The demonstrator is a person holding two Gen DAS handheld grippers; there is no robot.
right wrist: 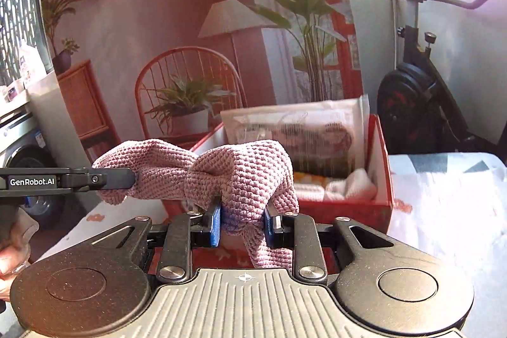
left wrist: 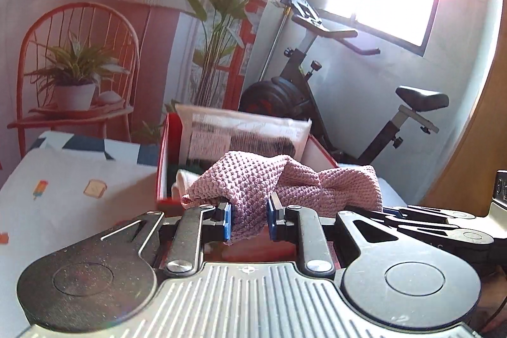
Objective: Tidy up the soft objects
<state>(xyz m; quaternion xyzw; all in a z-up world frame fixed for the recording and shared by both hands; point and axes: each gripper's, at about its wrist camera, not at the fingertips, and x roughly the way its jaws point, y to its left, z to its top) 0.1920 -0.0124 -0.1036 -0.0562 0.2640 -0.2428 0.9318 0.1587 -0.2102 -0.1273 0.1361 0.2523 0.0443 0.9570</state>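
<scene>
Both the left gripper (left wrist: 248,219) and right gripper (right wrist: 242,222) were clamped on the floppy, light pink crocheted cloth (left wrist: 253,182), so pinching opposite ends seemed smartest.

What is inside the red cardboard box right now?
In the red cardboard box: an upright clear plastic packet and pale folded cloths. The pink knitted cloth in both grippers hides the box's near left part.

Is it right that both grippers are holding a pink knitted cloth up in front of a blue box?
Not quite. Both the left gripper and the right gripper do hold the pink knitted cloth, but the box is red, as the right wrist view shows.
</scene>
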